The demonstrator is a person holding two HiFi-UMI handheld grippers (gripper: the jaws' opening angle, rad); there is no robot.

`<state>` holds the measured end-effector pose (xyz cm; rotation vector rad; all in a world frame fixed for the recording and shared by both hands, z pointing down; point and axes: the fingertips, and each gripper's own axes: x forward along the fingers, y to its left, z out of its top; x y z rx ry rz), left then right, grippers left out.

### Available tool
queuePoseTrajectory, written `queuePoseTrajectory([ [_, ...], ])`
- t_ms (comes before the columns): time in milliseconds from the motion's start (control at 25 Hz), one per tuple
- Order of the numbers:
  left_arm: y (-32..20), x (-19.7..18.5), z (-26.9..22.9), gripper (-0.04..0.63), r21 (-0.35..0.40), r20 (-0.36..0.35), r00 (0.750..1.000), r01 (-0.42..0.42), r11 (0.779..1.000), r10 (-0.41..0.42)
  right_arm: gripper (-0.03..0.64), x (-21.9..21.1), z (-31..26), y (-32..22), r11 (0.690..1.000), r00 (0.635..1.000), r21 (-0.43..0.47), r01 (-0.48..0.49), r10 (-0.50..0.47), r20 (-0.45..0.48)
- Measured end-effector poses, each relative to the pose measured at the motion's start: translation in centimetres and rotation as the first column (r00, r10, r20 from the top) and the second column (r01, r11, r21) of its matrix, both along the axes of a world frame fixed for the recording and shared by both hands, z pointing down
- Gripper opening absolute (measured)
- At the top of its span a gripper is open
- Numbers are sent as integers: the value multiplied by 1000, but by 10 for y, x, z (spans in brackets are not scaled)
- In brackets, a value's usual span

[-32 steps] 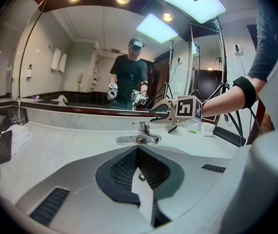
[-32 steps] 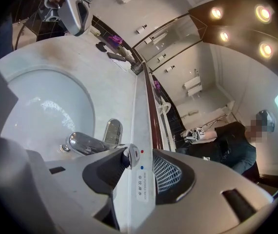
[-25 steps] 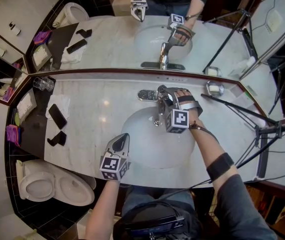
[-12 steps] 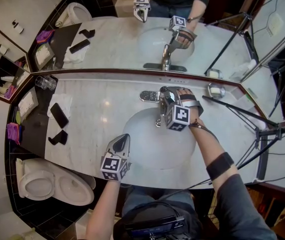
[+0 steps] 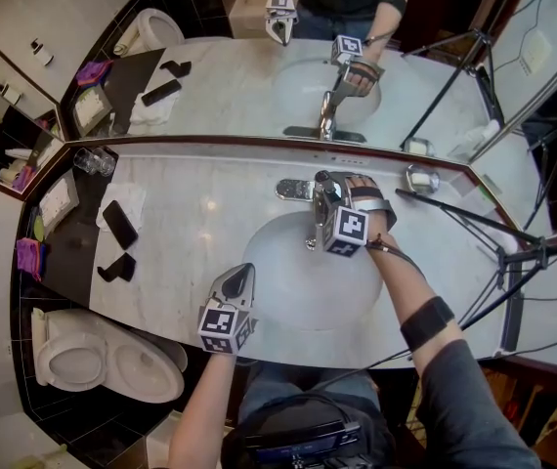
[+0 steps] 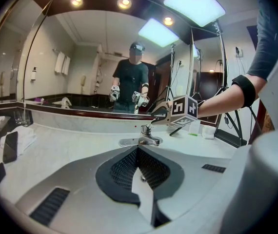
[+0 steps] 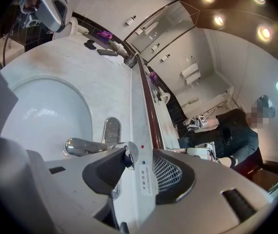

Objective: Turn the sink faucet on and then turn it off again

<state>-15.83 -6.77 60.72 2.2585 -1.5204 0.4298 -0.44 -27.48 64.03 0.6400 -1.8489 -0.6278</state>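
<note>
Chrome marked the task's thing: the sink faucet (image 5: 291, 189) stood at the back rim of the oval basin (image 5: 274, 272), sunk in the pale marble surface (image 5: 191, 198) just under the wall mirror (image 5: 249, 81). Its spout reached out over the bowl.

The right tool (image 5: 320, 193) was at the faucet, angled down from the person's right side, with its marker cube over the basin's back edge. In the right gripper view its jaws stood apart. The rounded end of the faucet's lever handle (image 7: 129, 155) sat between them, against the dark pad of the jaw on the picture's left. The meshed pad of the other jaw stood clear of the handle, so the tool was released around the handle rather than clamped on it.

The left tool (image 5: 241, 272) hung well apart from the faucet, over the basin's near left rim and close to the front edge of the surface. It pointed toward the faucet. In the left gripper view its jaws met at the tips with nothing between them, so it was clenched and empty.

On the left part of the surface a black phone (image 5: 118, 225) lay on a folded white towel (image 5: 130, 201). A drinking glass (image 5: 91, 161) stood in the far left corner. A toilet (image 5: 112, 364) was on the floor to the left.
</note>
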Motion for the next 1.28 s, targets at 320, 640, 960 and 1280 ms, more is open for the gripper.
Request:
queuePoseTrajectory([
  [320, -1, 3, -16, -11, 25, 0, 999, -33, 999, 33, 177, 6, -19, 27, 999, 999, 44, -15, 14, 29],
  [640, 1, 12, -41, -12, 54, 3, 996, -88, 995, 88, 80, 35, -59, 73, 994, 995, 74, -83, 78, 68],
  [960, 2, 19, -55, -12, 76, 7, 991, -135, 988, 135, 18, 64, -78, 131, 980, 966, 40, -196, 186, 179],
  [1280, 4, 20, -61, -11, 88, 11, 988, -154, 984, 153, 18, 98, -71, 177, 915, 827, -140, -378, 401, 394],
])
